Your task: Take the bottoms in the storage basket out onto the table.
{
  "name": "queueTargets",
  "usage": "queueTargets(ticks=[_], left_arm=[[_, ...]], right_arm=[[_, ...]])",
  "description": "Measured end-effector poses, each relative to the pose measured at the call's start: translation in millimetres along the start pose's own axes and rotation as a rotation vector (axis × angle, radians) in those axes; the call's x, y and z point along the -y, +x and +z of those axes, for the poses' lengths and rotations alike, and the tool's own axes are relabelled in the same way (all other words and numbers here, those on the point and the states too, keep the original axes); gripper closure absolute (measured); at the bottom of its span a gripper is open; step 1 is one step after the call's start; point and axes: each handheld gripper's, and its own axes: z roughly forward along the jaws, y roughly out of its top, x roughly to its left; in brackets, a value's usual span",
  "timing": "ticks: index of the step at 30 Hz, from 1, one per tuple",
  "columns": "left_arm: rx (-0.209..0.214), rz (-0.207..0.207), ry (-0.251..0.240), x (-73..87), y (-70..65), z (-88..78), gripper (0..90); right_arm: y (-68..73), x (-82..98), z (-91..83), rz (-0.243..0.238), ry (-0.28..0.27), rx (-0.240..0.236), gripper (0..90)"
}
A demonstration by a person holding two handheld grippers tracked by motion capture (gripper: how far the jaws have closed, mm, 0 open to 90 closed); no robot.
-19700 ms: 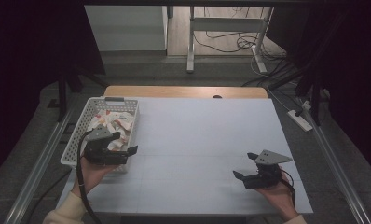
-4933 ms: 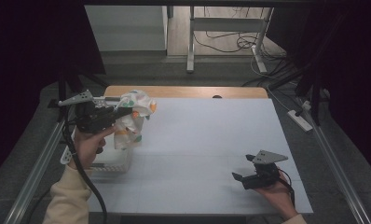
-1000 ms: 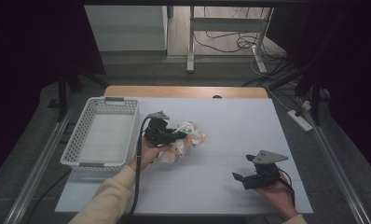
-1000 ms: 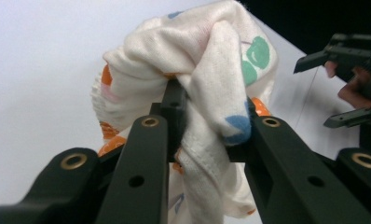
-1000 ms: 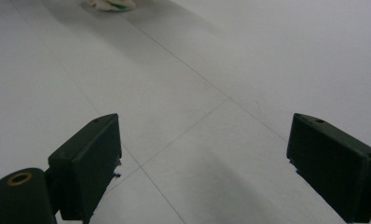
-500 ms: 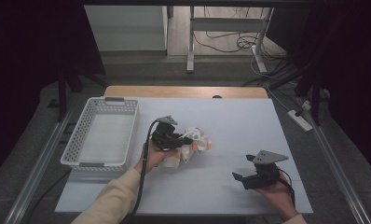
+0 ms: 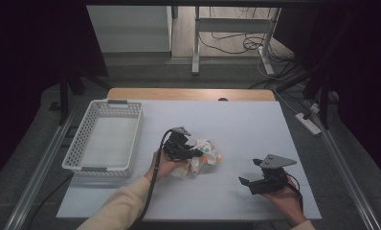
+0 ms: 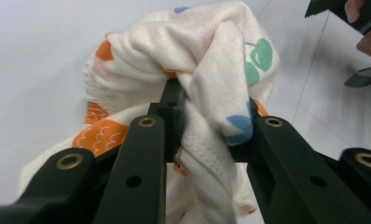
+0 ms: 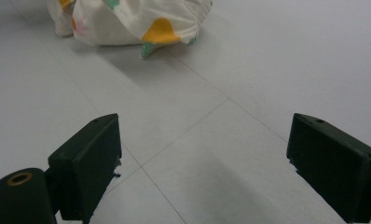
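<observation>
One printed cloth [image 7: 204,154], bunched mid-surface [image 7: 236,120], long axis 9-to-3. Left claw [image 7: 194,154] clamped on its 9 o'clock end. Right claw [image 7: 248,184] at 4 o'clock, jaws apart, holding nothing.

cloth [image 8: 207,79] lower folds hidden behind left gripper [image 8: 207,140], print cropped
</observation>
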Motion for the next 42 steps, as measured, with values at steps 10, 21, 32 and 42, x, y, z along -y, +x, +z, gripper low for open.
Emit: queueTargets(ticks=[10, 21, 32, 42], left_arm=[[-0.008, -0.001, 0.054, 7.0, 1.5, 16.4, 71.4], [-0.017, -0.012, 0.084, 13.6, 5.7, 27.1, 68.8], [-0.019, -0.001, 0.078, 13.4, 3.2, 28.5, 48.4], [-0.063, 0.072, -0.017, 4.9, -7.1, 3.3, 30.2]], right_arm=[[0.4, 0.1, 0.3, -0.002, 0.000, -0.001, 10.1], [0.4, 0.1, 0.2, -0.002, 0.000, -0.001, 10.1], [0.4, 0.0, -0.1, 0.000, -0.001, -0.001, 10.1], [0.1, -0.1, -0.9, -0.002, -0.004, 0.000, 10.1]])
